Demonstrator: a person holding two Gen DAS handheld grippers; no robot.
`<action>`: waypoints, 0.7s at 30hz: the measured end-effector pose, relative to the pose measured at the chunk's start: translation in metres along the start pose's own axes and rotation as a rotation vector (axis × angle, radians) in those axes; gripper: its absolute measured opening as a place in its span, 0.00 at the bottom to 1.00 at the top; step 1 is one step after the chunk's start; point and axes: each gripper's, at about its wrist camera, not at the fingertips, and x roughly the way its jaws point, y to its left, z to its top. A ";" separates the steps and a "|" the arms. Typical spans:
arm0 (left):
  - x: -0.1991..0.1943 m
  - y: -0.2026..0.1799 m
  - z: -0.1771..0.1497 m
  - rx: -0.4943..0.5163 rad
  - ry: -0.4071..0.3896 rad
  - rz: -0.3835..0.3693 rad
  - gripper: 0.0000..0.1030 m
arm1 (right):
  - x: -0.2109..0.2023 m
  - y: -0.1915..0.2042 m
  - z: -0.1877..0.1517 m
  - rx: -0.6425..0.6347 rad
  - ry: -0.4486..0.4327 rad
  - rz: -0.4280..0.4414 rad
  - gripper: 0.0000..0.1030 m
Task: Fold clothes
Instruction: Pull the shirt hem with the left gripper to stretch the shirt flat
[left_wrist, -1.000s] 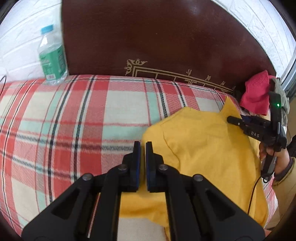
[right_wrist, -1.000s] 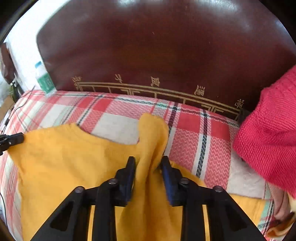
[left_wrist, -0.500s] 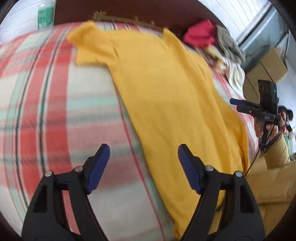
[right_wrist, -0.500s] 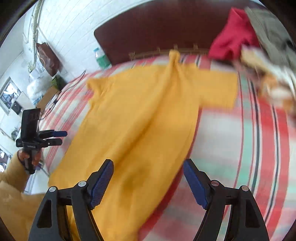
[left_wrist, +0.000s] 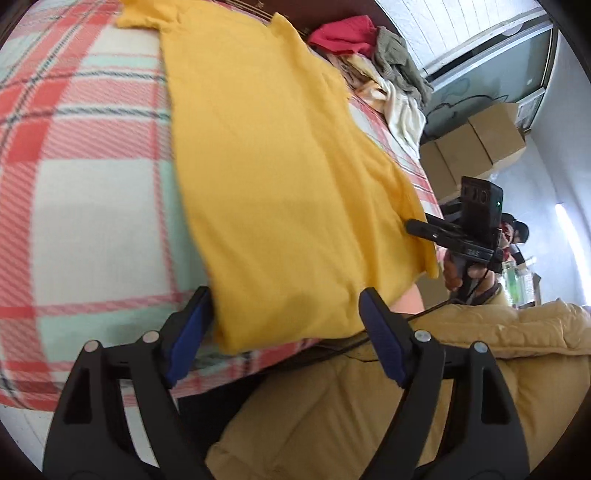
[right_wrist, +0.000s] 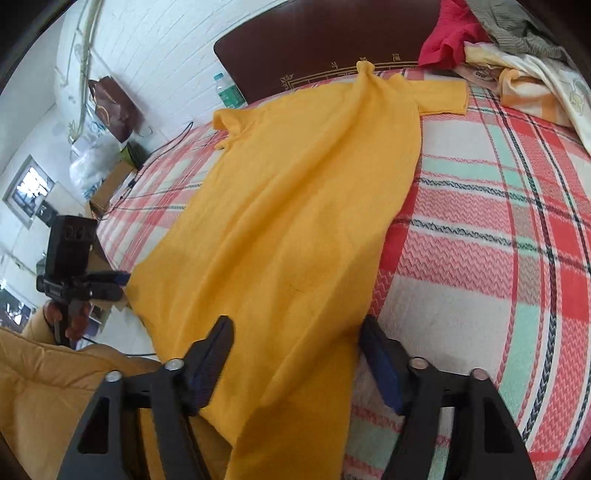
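A yellow T-shirt (left_wrist: 280, 166) lies spread lengthwise on a plaid bed, collar toward the headboard, hem at the near edge; it also shows in the right wrist view (right_wrist: 295, 206). My left gripper (left_wrist: 284, 332) is open, its jaws straddling the hem's left corner. My right gripper (right_wrist: 295, 365) is open over the hem's right part, cloth between its jaws. Each gripper appears in the other's view, the right (left_wrist: 424, 229) at the shirt's far hem corner, the left (right_wrist: 110, 280) at the opposite corner.
The plaid bed cover (right_wrist: 498, 229) spreads to both sides. A pile of red, olive and cream clothes (left_wrist: 373, 55) lies near the dark headboard (right_wrist: 314, 44). A water bottle (right_wrist: 227, 94) stands by the headboard. Cardboard boxes (left_wrist: 476, 144) stand beyond the bed. A cable (right_wrist: 162, 147) crosses the bed.
Both grippers let go of the shirt's shoulders, opened, and pulled back from the headboard to the hem at the bed's near edge. The shirt now lies stretched out flat.
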 end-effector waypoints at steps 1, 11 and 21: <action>0.004 0.000 0.002 -0.011 0.003 0.006 0.75 | 0.000 -0.001 -0.002 0.006 -0.002 0.000 0.41; -0.039 -0.006 0.027 -0.135 -0.108 -0.025 0.14 | -0.035 -0.019 -0.004 0.126 -0.111 0.079 0.06; -0.049 0.026 0.007 -0.177 0.029 0.083 0.53 | -0.014 -0.027 -0.017 0.145 -0.029 0.046 0.23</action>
